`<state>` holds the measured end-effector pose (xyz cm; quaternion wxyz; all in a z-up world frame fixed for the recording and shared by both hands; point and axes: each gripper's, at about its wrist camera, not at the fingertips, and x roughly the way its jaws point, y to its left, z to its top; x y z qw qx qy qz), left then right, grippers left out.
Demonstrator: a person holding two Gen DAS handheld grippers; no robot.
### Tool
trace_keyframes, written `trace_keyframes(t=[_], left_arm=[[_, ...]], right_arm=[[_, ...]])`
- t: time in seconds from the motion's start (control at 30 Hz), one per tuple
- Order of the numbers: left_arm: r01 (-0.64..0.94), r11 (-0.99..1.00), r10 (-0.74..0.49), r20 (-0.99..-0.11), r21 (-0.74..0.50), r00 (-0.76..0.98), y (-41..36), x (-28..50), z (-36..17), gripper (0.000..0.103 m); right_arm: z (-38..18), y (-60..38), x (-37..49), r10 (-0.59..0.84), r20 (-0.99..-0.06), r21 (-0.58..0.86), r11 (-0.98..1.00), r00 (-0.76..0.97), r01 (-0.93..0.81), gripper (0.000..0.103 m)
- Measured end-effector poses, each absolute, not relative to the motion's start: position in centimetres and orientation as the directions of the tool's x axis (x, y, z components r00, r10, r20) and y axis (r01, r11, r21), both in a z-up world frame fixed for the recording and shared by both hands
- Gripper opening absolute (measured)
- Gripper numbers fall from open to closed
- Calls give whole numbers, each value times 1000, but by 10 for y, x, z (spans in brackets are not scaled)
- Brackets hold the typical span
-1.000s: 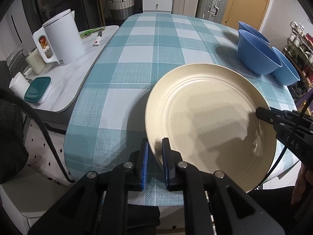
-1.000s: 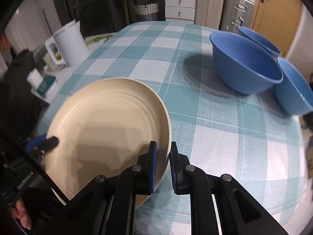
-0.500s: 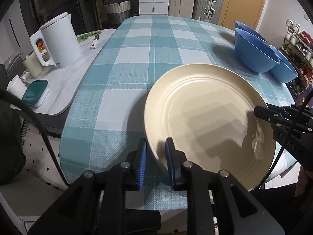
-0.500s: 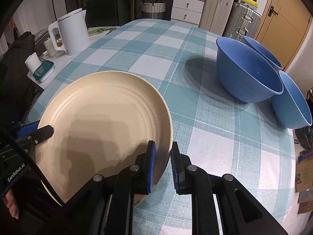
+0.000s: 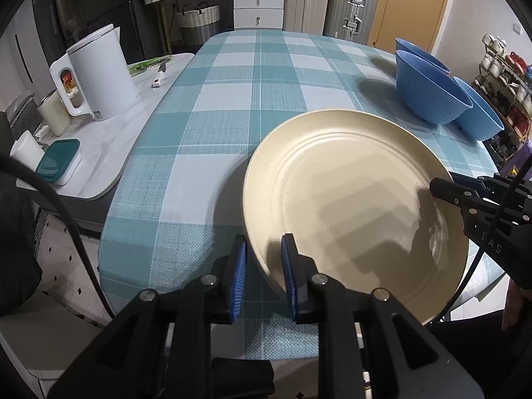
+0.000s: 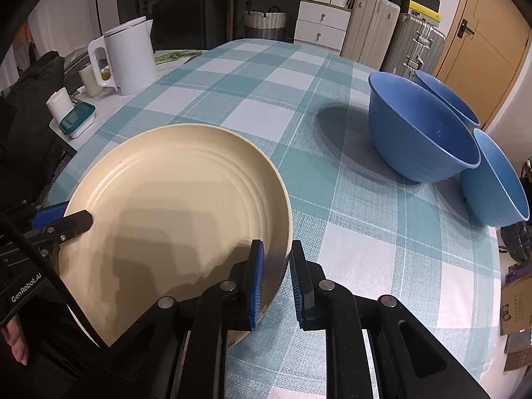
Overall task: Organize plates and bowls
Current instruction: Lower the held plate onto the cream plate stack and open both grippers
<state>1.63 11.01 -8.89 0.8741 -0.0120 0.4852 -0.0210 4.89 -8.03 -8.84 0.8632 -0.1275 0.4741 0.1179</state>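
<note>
A cream plate (image 5: 349, 206) (image 6: 173, 199) sits low over the near end of the checked table (image 5: 232, 99), between both grippers and partly past the table's edge. My left gripper (image 5: 262, 246) straddles the plate's left rim; its blue pads stand slightly apart and the outer one shows a thin gap. At the opposite rim, my right gripper (image 6: 276, 246) has its pads against the plate. Each gripper also shows in the other's view: the right gripper (image 5: 439, 188) and the left gripper (image 6: 66, 219). Three blue bowls (image 5: 429, 96) (image 6: 419, 133) stand clustered at the table's right edge.
A white kettle (image 5: 99, 73), a cup and a teal-lidded box (image 5: 58, 159) stand on a grey side counter to the left. Drawers, a basket and suitcases line the far wall. Black cables trail by both grippers. A hand (image 6: 15, 345) shows at the lower left.
The left gripper's pads have spread wider around the plate's rim. The right gripper's pads have widened only slightly. The plate and both hands have stayed in place.
</note>
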Motion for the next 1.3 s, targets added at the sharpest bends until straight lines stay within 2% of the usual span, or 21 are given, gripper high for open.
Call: trace_keyframes(t=[0.17,0.33,0.5,0.53,0.57,0.6,0.67,0.7,0.77,0.83,0.9,1.0,1.2,1.3], left_arm=[[20,999,-53,-848,-50,528,111,17,-88,19],[20,997,-72,-841,-72,537,116,16,-83,20],[22,995,-90,-834,-93,545,120,15,-80,20],[29,995,-99,-836,-100,540,121,16,-79,26],[38,994,-105,-839,-101,533,121,17,-79,40],[43,995,-103,-840,-95,533,122,18,-78,45],[35,996,-84,-829,-78,553,125,18,-74,46],[34,996,-83,-826,-77,557,127,18,-73,47],[44,996,-94,-826,-83,555,128,21,-72,48],[43,996,-93,-820,-84,565,129,20,-73,49],[47,995,-98,-817,-87,568,129,19,-75,49],[69,991,-134,-812,-115,569,127,16,-76,49],[20,985,-156,-836,-172,526,136,21,-87,70],[-9,977,-180,-845,-213,503,142,25,-93,71]], right_arm=[[-88,-82,50,80,-849,-109,941,523,-321,15],[-69,-86,45,105,-809,-105,942,578,-318,15],[-56,-93,45,136,-796,-59,952,590,-300,15],[-55,-96,46,152,-796,-35,955,586,-296,15],[-55,-99,46,164,-795,-16,956,583,-292,15],[-55,-102,46,178,-795,6,958,580,-286,17],[-57,-108,46,217,-791,59,958,572,-282,21],[-59,-112,46,233,-785,80,957,574,-280,28],[-62,-117,43,256,-764,108,956,592,-274,46],[-63,-125,38,276,-720,139,956,637,-258,71],[-61,-129,36,298,-697,169,952,652,-255,81],[-64,-129,34,316,-707,193,947,633,-257,83],[-82,-121,41,343,-772,237,936,535,-259,83],[-92,-120,47,370,-795,291,928,481,-233,82]])
